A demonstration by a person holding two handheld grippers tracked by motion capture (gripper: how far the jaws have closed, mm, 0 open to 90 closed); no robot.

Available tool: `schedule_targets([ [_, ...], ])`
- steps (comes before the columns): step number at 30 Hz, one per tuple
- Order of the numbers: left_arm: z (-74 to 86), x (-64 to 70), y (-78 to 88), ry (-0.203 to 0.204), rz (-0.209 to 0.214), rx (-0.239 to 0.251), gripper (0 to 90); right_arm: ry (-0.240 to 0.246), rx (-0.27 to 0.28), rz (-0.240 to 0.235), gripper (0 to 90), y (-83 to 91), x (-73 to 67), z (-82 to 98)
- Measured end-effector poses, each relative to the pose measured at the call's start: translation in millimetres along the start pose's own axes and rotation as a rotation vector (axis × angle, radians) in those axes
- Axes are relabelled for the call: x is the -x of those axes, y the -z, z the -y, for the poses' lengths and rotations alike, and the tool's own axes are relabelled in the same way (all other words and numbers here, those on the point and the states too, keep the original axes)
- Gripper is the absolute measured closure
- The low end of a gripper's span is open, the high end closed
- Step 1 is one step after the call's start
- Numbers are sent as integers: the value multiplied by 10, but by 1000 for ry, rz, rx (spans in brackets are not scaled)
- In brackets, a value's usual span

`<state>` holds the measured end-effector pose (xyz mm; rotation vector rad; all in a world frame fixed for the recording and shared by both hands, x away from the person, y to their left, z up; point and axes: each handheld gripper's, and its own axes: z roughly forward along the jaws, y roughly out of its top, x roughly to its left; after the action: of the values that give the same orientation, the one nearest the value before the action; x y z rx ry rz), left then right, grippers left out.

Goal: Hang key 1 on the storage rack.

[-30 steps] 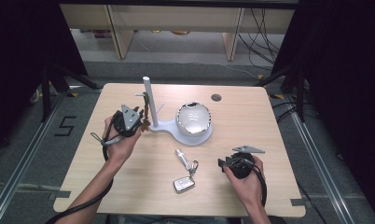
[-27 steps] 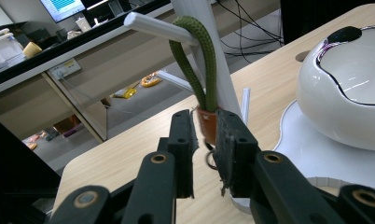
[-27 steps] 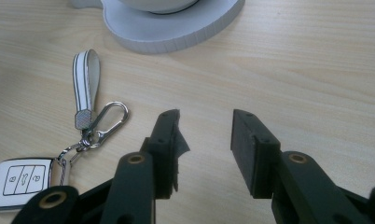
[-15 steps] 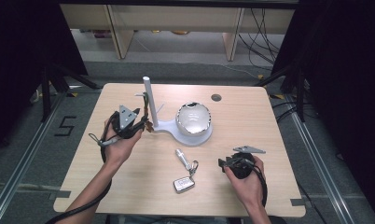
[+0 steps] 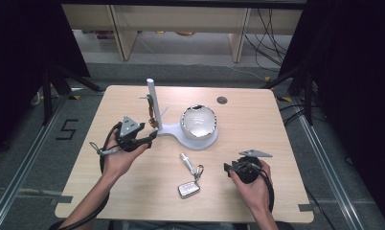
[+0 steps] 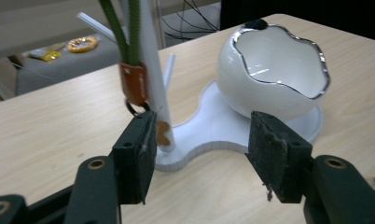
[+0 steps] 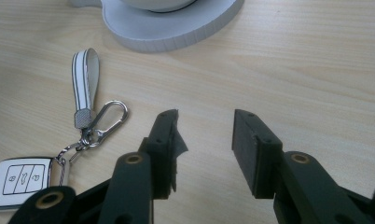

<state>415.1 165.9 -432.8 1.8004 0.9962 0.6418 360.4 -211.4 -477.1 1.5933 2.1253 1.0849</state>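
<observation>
The left gripper [image 6: 202, 156] stands wide open with nothing between its pads, its left jaw just beside the stand's post [image 6: 153, 79] where a green lanyard [image 6: 125, 32] hangs with an orange tag [image 6: 135, 84] and a small ring below it. In the high view this gripper [image 5: 150, 135] sits at the left of the table [image 5: 277, 124], close against the stand [image 5: 174, 129]. The lanyard looks light, soft and floppy; the jaws would do best closing on the stiffer tag or the strap just above it, not the loose cord, which could slip. The white bowl [image 6: 276, 72] to the right on the same base looks glazed and fragile, so knocks should be avoided.

The right gripper [image 7: 204, 140] is also open and holds nothing, resting near the table's near right. To its left lies a key fob [image 7: 24, 179] with a clip and a white strap [image 7: 85, 77], apart from the jaws. The fob is small, hard and likely slick; the strap gives the easier hold.
</observation>
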Motion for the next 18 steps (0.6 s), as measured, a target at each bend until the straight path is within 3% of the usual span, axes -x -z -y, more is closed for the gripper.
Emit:
schedule_targets([
  [5,49,94,35,13,57,-31,398,-13,-9,9,607,4,6,0],
  [9,70,225,50,0,148,-69,398,-3,-4,11,606,-3,16,-4],
  [10,70,263,52,-9,173,-78,400,-2,-3,12,606,-3,17,-4],
  [14,71,369,59,-61,208,-121,406,-1,-6,3,606,9,23,-9],
  [18,94,479,52,-74,252,-162,417,0,-3,9,605,1,14,-15],
])
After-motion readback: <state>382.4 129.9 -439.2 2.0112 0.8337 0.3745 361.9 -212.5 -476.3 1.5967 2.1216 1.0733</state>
